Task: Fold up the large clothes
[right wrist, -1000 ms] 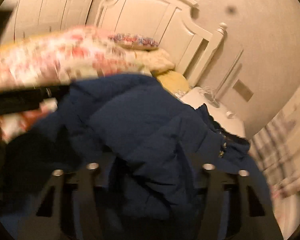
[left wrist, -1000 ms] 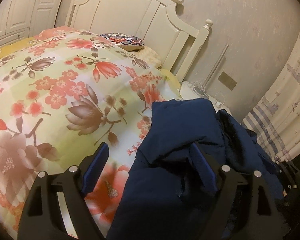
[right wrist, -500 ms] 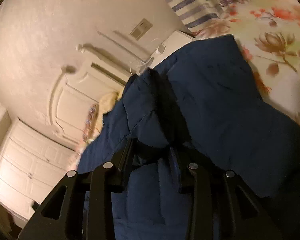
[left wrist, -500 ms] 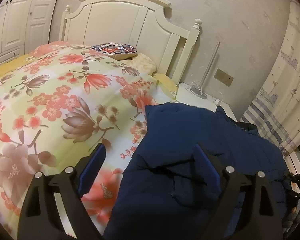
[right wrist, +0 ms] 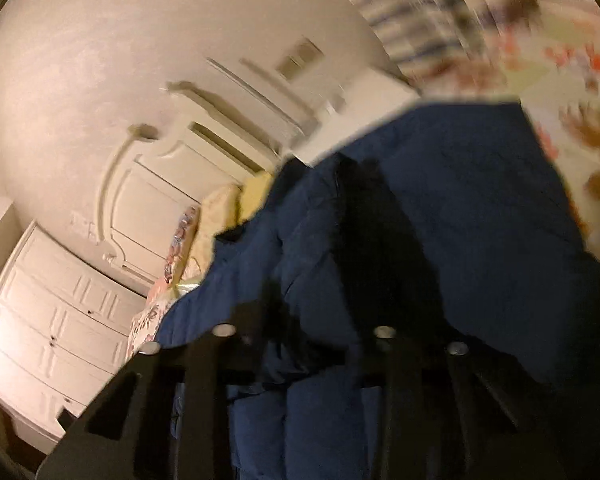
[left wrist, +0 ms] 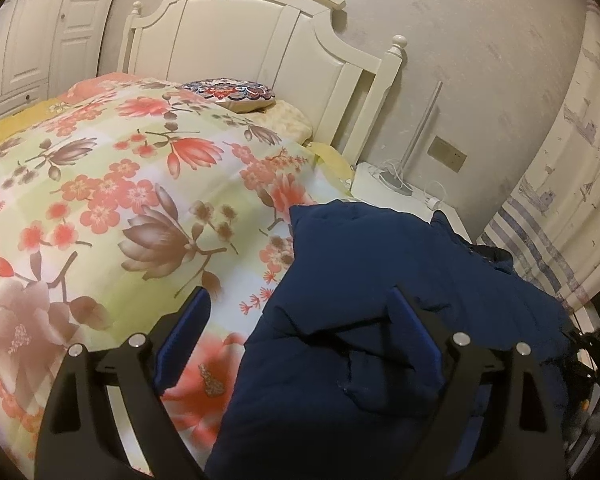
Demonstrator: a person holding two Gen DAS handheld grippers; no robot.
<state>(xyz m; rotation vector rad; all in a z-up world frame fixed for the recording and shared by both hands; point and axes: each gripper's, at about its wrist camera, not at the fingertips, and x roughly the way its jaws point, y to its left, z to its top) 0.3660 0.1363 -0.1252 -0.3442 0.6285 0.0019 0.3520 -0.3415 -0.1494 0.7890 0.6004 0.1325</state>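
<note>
Navy padded jacket [left wrist: 380, 320] lies on the floral-quilted bed [left wrist: 100, 200]; left hand-held gripper [left wrist: 296, 340] spread wide, right hand-held gripper [right wrist: 304, 360] pinching the jacket.

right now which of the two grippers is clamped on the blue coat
The right gripper: it is shut on a dark fold of the navy coat. The left gripper is wide open over the coat's edge.

Navy blue jacket [left wrist: 380, 320]; quilt [left wrist: 120, 200] pale green-yellow with coral and brown flowers; cream headboard [left wrist: 260, 40]; blue-striped curtain [left wrist: 560, 220].
</note>
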